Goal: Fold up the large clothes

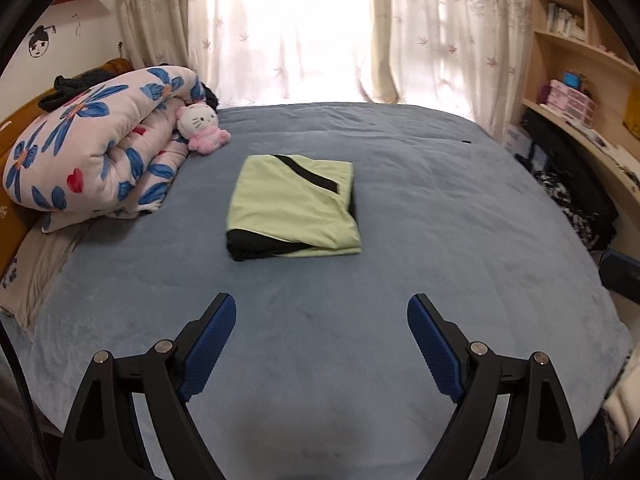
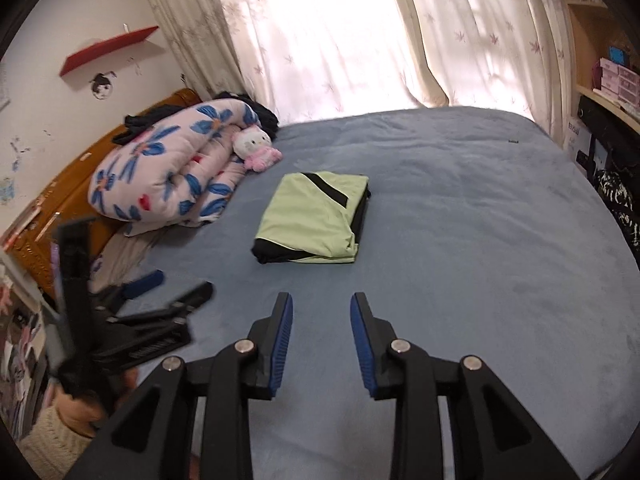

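Note:
A light green garment with black panels [image 1: 294, 206] lies folded into a compact rectangle in the middle of the blue bed [image 1: 460, 240]. It also shows in the right wrist view [image 2: 316, 218]. My left gripper [image 1: 322, 308] is wide open and empty, held above the bed well short of the garment. It appears at the left of the right wrist view [image 2: 172, 286], blurred. My right gripper [image 2: 321, 300] is open and empty, its jaws closer together, also short of the garment.
A rolled floral quilt [image 1: 96, 148] and a Hello Kitty plush [image 1: 202, 124] lie at the bed's left head end, by an orange headboard [image 2: 60, 208]. Curtains [image 1: 300, 28] hang behind. Shelves [image 1: 580, 52] and dark bags [image 1: 572, 196] stand on the right.

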{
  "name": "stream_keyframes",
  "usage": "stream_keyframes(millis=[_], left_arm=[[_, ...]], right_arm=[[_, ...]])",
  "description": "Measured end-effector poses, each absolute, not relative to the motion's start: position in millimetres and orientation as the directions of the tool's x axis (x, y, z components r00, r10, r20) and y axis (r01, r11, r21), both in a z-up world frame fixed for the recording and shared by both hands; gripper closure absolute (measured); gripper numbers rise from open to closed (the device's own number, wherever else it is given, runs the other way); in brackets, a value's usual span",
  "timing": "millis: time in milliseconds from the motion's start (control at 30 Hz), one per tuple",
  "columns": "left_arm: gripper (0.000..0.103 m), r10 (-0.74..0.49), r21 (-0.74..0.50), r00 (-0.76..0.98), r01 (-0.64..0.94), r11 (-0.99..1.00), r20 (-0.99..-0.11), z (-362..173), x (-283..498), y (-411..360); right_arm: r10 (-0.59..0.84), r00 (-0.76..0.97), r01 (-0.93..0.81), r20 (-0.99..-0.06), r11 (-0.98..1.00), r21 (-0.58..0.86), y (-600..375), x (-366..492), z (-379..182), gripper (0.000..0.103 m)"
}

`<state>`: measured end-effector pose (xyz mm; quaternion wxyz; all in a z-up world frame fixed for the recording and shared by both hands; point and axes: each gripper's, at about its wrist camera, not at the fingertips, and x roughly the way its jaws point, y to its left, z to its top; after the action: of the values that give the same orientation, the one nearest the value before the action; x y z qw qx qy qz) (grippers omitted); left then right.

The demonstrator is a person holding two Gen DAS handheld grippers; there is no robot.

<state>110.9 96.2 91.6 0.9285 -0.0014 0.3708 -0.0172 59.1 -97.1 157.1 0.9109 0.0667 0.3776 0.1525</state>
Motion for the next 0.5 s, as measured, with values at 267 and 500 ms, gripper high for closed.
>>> stream_keyframes(millis=[267,500], left_arm=[[0.016,-0.020,0.017,0.729,0.042,0.999,-0.684,83,63,56],[0.016,-0.005,0.033,0.712,0.040,0.999,-0.702,53,37,22]], right_arm=[[0.261,0.702,-0.201,-0.663,0.965,0.167,-106,17,136,0.057],[0.084,0.745,-0.061,-0.662,0.996,0.059,-118,-3,87,0.057]])
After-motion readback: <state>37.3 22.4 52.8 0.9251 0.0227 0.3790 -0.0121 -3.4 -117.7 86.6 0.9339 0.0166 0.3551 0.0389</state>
